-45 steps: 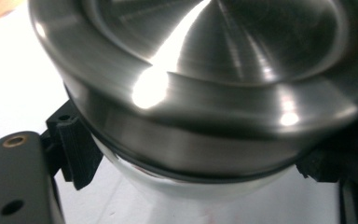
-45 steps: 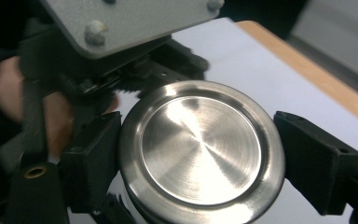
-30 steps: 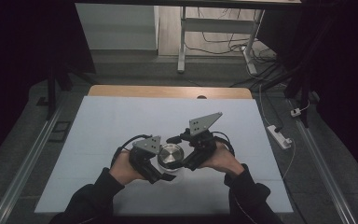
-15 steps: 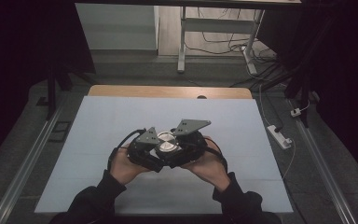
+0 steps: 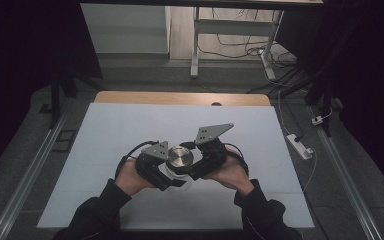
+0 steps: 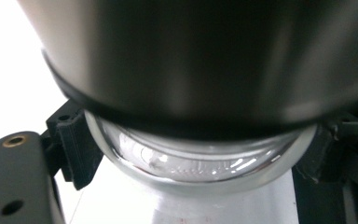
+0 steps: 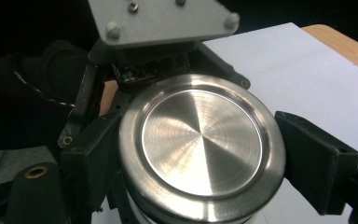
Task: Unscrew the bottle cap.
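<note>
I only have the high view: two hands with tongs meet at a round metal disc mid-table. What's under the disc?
Observer: A clear glass jar; the disc is its metal lid.
Operator: Which tongs hold the glass?
Observer: The left tongs clamp the glass just below the lid.
Operator: And the right?
Observer: The right tongs have just been closing; their pads now press the lid's rim from both sides.

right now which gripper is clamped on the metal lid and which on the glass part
The right gripper clamps the metal lid; the left gripper grips the clear glass jar below it.
</note>
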Demonstrator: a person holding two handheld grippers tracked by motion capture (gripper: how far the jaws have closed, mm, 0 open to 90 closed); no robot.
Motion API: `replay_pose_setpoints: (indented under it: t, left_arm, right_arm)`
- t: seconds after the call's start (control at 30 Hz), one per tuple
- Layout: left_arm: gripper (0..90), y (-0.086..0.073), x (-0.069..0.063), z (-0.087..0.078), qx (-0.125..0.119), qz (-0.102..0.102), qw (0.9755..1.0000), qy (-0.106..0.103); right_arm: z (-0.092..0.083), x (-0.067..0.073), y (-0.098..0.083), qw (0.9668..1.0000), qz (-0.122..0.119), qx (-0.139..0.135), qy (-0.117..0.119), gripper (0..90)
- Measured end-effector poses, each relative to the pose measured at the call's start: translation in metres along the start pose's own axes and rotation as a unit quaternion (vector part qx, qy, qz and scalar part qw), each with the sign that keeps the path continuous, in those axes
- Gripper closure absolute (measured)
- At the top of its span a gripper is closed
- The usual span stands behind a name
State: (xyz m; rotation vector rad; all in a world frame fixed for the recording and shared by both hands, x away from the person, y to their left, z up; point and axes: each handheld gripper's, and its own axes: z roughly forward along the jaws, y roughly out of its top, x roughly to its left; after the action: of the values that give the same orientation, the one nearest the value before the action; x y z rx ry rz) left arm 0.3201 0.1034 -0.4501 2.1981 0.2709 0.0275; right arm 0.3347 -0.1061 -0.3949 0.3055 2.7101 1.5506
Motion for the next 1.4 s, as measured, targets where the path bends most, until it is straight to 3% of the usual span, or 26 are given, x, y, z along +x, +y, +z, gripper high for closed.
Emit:
replay_pose_setpoints:
  t: [0.1,0.27,0.8,1.4]
  left_arm:
    - [16.0,-0.002,0.001,0.001,-0.001,-0.001,1.0,-0.004]
    - [16.0,-0.003,0.003,0.0,-0.001,-0.008,0.9999,0.007]
    - [16.0,-0.007,0.009,-0.002,0.007,-0.022,0.999,0.038]
    - [16.0,-0.013,0.019,-0.01,-0.004,-0.053,0.9953,0.081]
  right_arm:
    - [-0.002,-0.003,-0.001,1.0,-0.003,-0.005,0.007,18.2]
    - [-0.004,-0.006,-0.002,0.9999,-0.004,-0.009,0.003,18.2]
    - [-0.011,0.0,0.0,0.9989,-0.011,-0.02,-0.04,18.2]
    - [-0.021,0.009,-0.011,0.9978,-0.006,-0.021,-0.062,18.1]
